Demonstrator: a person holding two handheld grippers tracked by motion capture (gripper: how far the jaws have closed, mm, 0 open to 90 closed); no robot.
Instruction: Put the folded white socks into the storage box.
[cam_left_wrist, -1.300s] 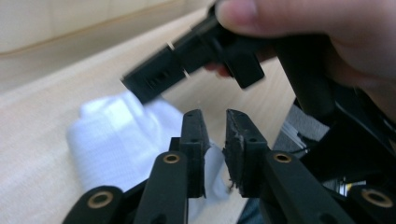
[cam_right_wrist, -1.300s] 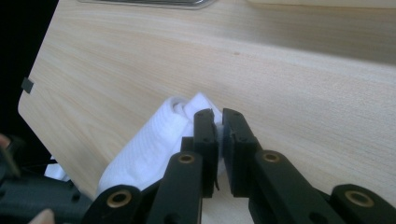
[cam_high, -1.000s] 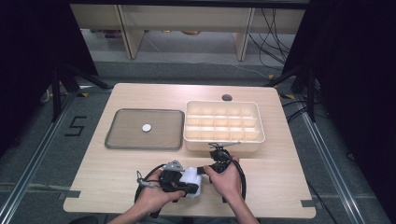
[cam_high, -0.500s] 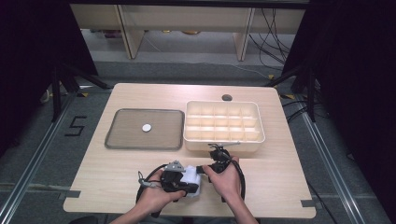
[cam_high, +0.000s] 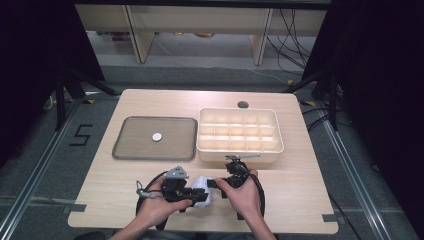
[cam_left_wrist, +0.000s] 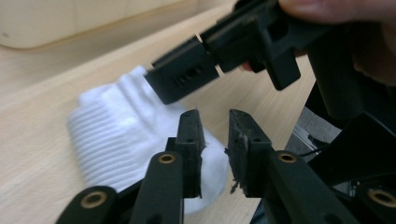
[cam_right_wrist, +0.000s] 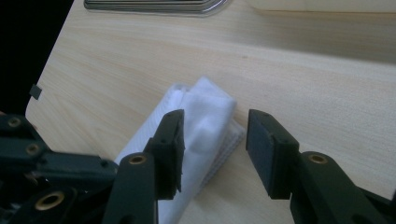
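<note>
Handling: white folded cloth (cam_high: 201, 196) looks soft, light and limp; it should crumple, not slip.
Place: cloth lies on the bench (cam_high: 300, 190) at its near edge, between both hands.
Hold: best pinched at a folded corner or edge.
Left gripper (cam_left_wrist: 215, 140): fingers slightly parted and just opening, cloth beside and under them, unpinched.
Right gripper (cam_right_wrist: 212, 149): fingers spread and just opening, straddling the cloth's end, not pressing.
Pose: both grippers low, pointing towards each other.

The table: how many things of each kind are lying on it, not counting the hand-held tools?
White folded cloth: 1
Grey flat tray: 1
Small white disc on that tray: 1
Cream box with compartments: 1
Total: 4
</note>
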